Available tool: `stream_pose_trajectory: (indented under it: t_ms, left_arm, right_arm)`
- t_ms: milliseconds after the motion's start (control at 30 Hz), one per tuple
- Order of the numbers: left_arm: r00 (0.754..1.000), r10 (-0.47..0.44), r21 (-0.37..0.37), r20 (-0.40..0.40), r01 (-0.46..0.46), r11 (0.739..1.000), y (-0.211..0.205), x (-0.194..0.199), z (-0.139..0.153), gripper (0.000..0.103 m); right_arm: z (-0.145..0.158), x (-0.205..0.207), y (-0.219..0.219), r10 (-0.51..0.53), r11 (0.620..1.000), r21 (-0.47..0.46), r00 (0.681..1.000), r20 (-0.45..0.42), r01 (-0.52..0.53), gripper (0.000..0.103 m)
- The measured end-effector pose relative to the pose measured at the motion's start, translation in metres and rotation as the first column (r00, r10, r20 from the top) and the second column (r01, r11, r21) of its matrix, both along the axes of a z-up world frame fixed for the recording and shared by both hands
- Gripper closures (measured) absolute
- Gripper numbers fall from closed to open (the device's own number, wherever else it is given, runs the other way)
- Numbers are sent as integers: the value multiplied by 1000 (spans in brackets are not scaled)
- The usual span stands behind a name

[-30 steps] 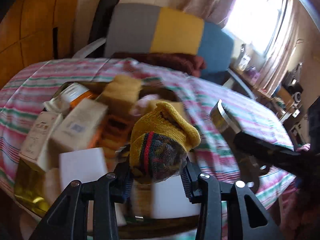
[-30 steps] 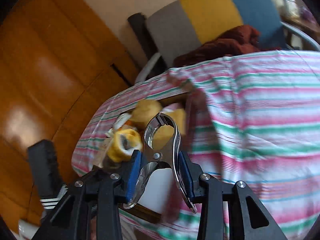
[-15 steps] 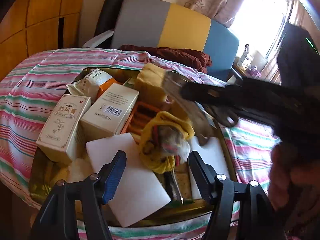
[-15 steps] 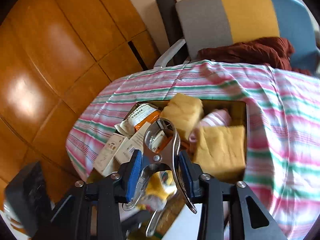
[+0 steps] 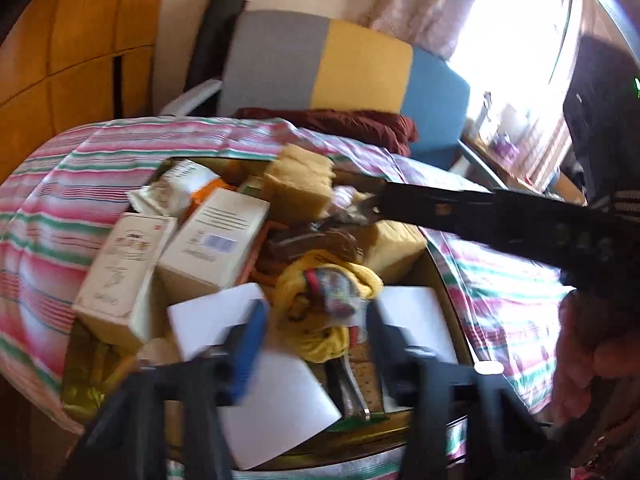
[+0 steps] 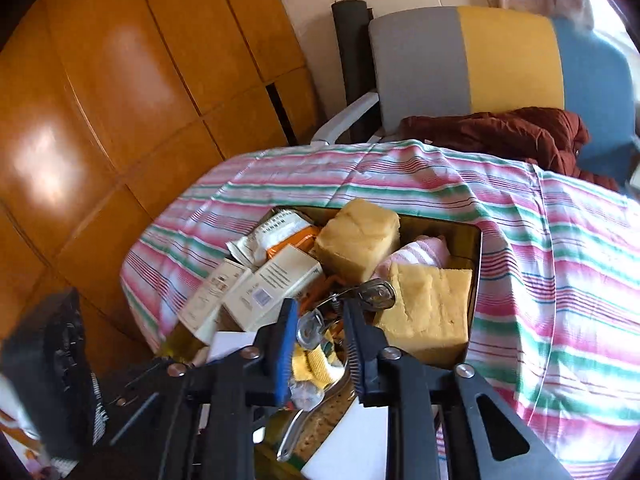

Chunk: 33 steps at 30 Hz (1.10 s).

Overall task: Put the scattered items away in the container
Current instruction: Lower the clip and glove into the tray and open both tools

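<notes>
Nearest the left wrist camera, the left gripper (image 5: 316,344) stands with its fingers spread and holding nothing, just short of the yellow knitted bundle (image 5: 326,304) that lies on the heap inside the container (image 5: 446,292). In the right wrist view the right gripper (image 6: 320,344) also has its fingers parted, and the metal clamp (image 6: 360,300) lies loose in the gap on the pile, with white boxes (image 6: 276,286) to its left and yellow sponges (image 6: 430,316) to its right. Farther off, the striped cloth (image 6: 560,264) covers the table around the container, with a grey, yellow and blue chair (image 6: 480,60) behind it.
</notes>
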<state>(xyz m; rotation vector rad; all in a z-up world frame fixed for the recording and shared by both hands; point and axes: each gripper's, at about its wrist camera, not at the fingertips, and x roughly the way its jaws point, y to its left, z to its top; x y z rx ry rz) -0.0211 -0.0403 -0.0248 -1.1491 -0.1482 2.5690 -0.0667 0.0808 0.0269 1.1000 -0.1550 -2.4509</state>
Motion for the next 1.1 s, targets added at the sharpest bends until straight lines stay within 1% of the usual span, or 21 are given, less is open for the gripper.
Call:
stream_pose_trajectory:
  t_ms: [33,67,133,167,200,267,333,400,433,467,500,600,667,733,800,833,933,1000,1100]
  left_arm:
    - [1000,0,-9,-1,0,1000,1,2,-1,73]
    - [1000,4,-7,1,-4,1000,-1,4,-2,75]
    - [999,33,16,15,-33,999,-13,10,-4,78]
    - [999,48,32,24,-49,998,-20,14,-6,79]
    - [998,57,44,27,-58,997,-26,17,-7,81]
    - [997,63,66,39,-65,996,-34,24,-11,83]
    - [998,55,106,24,-58,993,-38,27,-10,82]
    - [997,82,151,-10,-80,985,-42,30,-3,71]
    - [995,91,180,-29,-85,980,-44,31,2,62]
    - [994,97,205,-48,-85,975,-46,33,7,58]
    - [993,103,213,-63,-88,973,-47,33,11,57]
    - [988,116,182,-104,-96,979,-43,35,21,56]
    - [988,112,157,-110,-94,983,-40,36,22,56]
    - [988,110,132,-107,-95,987,-38,38,20,56]
    - [990,108,114,-89,-97,989,-37,36,16,56]
    - [991,106,107,-78,-97,989,-36,35,13,56]
    - [996,77,93,-34,-74,993,-32,27,4,55]
    - [998,66,68,-14,-65,996,-24,21,-3,55]
    - [999,42,44,12,-42,998,-15,17,-9,55]
  right_arm:
    - [-5,-3,-3,8,1000,17,1000,12,-8,91]
    - [-12,-7,-5,9,999,42,1000,26,-10,92]
    - [-26,-9,-7,4,995,99,998,55,-10,96]
    - [-34,-9,-5,-1,994,110,997,77,-8,96]
    - [-41,-8,-1,-7,995,102,995,103,-3,96]
    - [-50,-4,7,0,998,55,990,143,-8,96]
    - [-48,2,13,5,1000,21,990,143,-9,94]
    - [-35,8,22,-15,999,-33,995,96,18,94]
    - [-26,9,27,-40,998,-52,998,58,43,94]
    - [-17,7,32,-69,996,-58,997,20,70,94]
    - [-9,3,35,-92,994,-58,996,-12,91,94]
    - [0,-21,33,-121,992,-24,991,-50,120,93]
    - [-6,-36,21,-100,995,21,994,-41,101,93]
    - [-16,-40,7,-57,996,70,998,-16,58,91]
    - [-21,-31,-1,-34,990,137,999,-10,35,90]
    - [-22,-23,-3,-27,988,155,999,-19,29,90]
    - [-25,-8,-1,-28,984,174,999,-41,35,90]
    - [-31,-14,-6,-15,977,213,999,-48,25,88]
    - [-32,-25,-15,19,967,256,996,-85,4,86]
